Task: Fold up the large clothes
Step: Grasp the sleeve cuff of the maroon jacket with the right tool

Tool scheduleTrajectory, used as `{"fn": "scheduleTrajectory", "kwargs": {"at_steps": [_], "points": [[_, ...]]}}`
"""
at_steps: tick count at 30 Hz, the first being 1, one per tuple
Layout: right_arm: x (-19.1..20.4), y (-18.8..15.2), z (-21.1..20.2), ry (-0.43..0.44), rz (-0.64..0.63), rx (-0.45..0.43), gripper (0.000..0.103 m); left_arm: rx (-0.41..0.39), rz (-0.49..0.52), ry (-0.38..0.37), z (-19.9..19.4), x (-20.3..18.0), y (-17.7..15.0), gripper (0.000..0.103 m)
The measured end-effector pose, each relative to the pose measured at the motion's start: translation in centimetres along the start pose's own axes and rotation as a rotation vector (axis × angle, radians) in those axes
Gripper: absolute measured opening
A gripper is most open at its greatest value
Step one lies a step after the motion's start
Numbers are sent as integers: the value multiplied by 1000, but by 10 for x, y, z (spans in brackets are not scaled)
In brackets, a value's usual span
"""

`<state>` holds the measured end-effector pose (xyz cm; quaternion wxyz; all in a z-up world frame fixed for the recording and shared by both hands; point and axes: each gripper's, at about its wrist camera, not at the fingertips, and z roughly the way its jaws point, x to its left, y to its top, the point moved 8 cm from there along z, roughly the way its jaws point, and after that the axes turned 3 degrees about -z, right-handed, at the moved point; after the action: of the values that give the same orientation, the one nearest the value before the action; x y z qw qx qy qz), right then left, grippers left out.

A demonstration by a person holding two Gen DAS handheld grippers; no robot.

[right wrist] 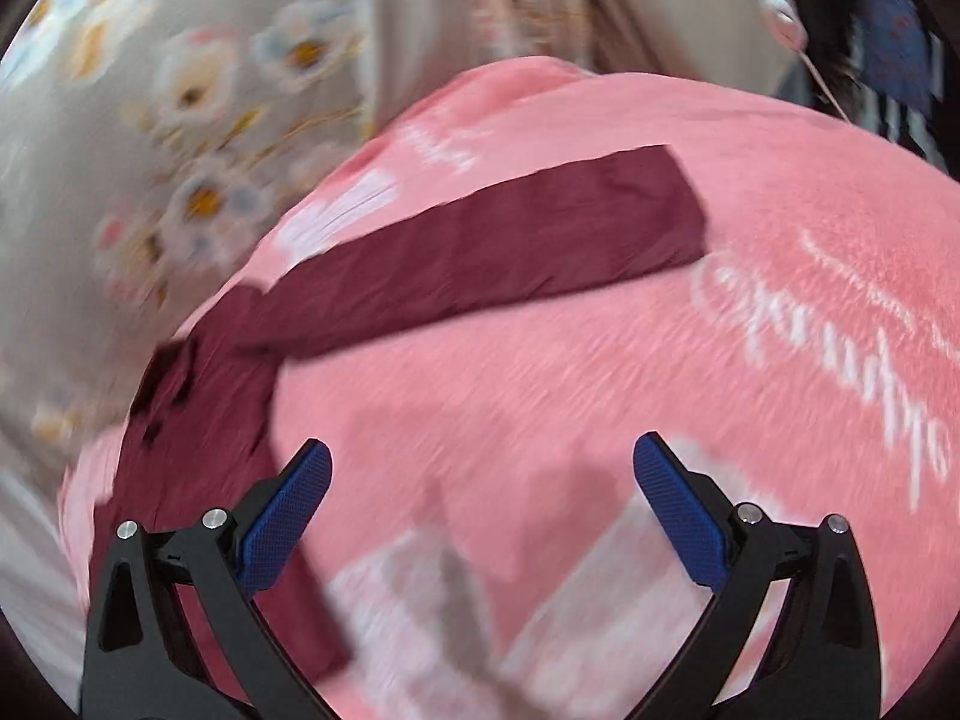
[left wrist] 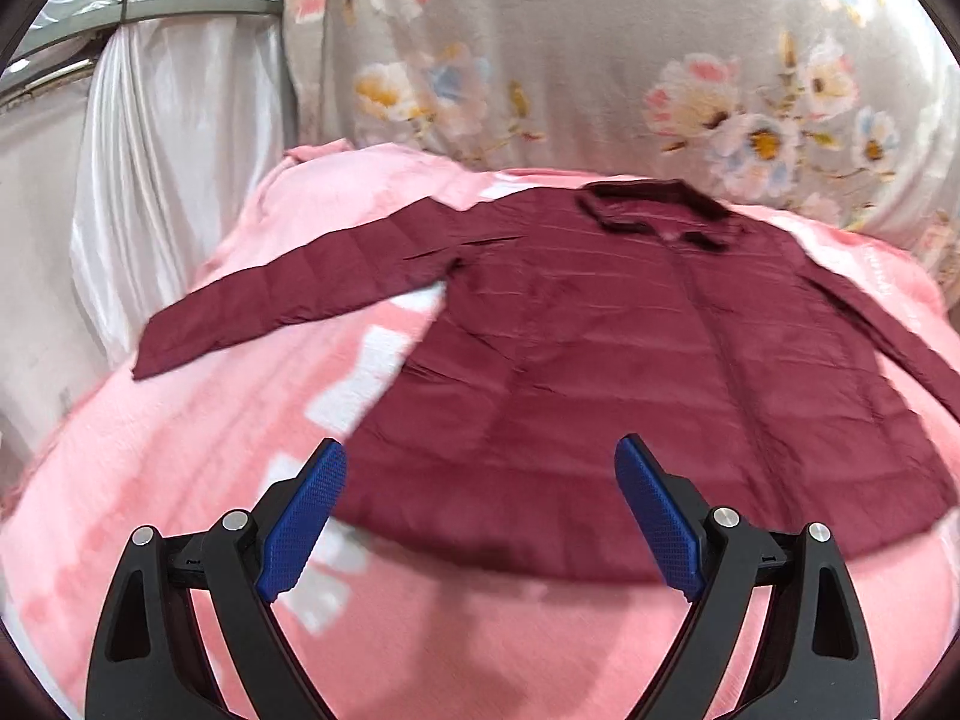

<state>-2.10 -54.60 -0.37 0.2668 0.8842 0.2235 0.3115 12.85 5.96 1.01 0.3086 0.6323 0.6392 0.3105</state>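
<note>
A dark red quilted jacket (left wrist: pixel 600 360) lies spread flat on a pink blanket (left wrist: pixel 180 480), collar (left wrist: pixel 660 216) at the far side, left sleeve (left wrist: pixel 288 300) stretched out to the left. My left gripper (left wrist: pixel 480 462) is open and empty, hovering over the jacket's near hem. In the right wrist view the jacket's right sleeve (right wrist: pixel 510 240) stretches out to the upper right over the pink blanket (right wrist: pixel 660 390), and the jacket body (right wrist: pixel 198 432) lies at the left. My right gripper (right wrist: pixel 480 468) is open and empty above the blanket, right of the jacket's side edge.
A floral grey cloth (left wrist: pixel 600 60) hangs behind the bed. A white satin curtain (left wrist: pixel 168 150) hangs at the left. White lettering (right wrist: pixel 840 348) marks the blanket on the right. Dark clutter (right wrist: pixel 888 60) shows at the far right.
</note>
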Motion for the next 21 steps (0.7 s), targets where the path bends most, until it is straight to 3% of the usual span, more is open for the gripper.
{"fn": "scheduleTrajectory", "kwargs": {"at_steps": [5, 9, 12, 13, 14, 18, 21], "points": [[-45, 31, 43, -34, 202, 7, 98, 63, -63, 12, 27, 18, 10, 89], [-50, 53, 52, -75, 199, -54, 95, 95, -69, 68, 41, 32, 15, 89], [-38, 67, 75, -44, 204, -37, 48, 111, -79, 87, 49, 38, 18, 89], [-34, 71, 80, -30, 210, -35, 27, 116, -86, 86, 52, 40, 19, 89], [-27, 75, 84, -18, 211, -37, 18, 120, -92, 87, 54, 41, 20, 89], [58, 95, 69, 63, 68, -102, 11, 130, -86, 85, 61, 42, 25, 89], [184, 93, 38, 244, -140, -141, 10, 129, -93, 92, 65, 45, 30, 89]]}}
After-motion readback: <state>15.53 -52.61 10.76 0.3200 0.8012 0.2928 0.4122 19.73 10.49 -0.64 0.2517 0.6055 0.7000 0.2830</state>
